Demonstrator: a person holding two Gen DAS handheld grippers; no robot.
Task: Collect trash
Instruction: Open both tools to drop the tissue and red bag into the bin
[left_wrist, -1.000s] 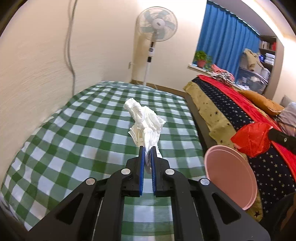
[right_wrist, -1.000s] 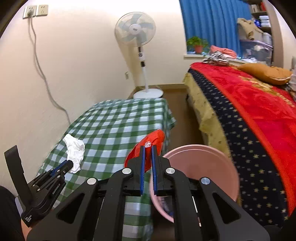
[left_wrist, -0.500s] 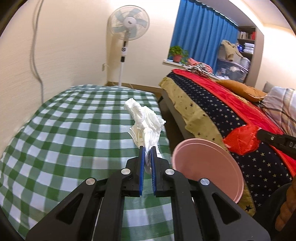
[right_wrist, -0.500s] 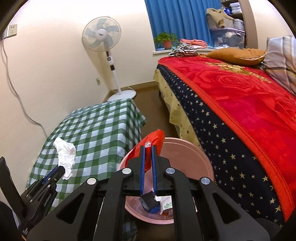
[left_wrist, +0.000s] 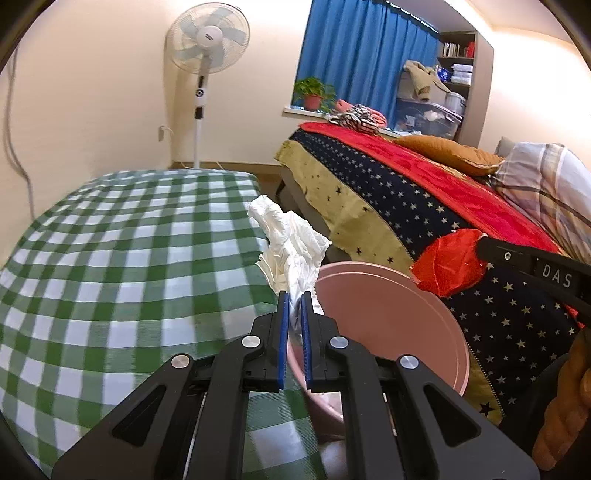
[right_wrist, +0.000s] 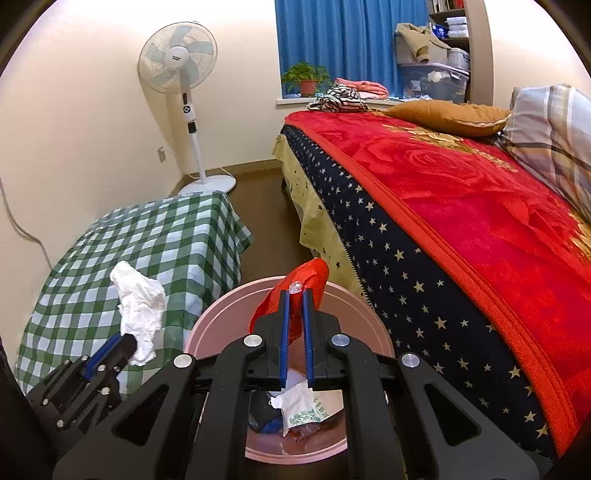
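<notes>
My left gripper (left_wrist: 292, 306) is shut on a crumpled white tissue (left_wrist: 290, 242) and holds it at the left rim of the pink bin (left_wrist: 388, 306). The tissue also shows in the right wrist view (right_wrist: 138, 308), over the table's edge. My right gripper (right_wrist: 294, 308) is shut on a crumpled red wrapper (right_wrist: 308, 277) and holds it above the pink bin (right_wrist: 221, 314). The wrapper also shows in the left wrist view (left_wrist: 448, 264). Several pieces of trash (right_wrist: 301, 410) lie in the bin's bottom.
A table with a green checked cloth (left_wrist: 122, 251) stands left of the bin. A bed with a red blanket (right_wrist: 461, 192) runs along the right. A standing fan (right_wrist: 184, 92) is by the far wall. The floor gap between table and bed holds the bin.
Both grippers have swung right, from over the table to the bin. The red wrapper now hangs above the bin's opening and the tissue has reached the bin's left rim.
</notes>
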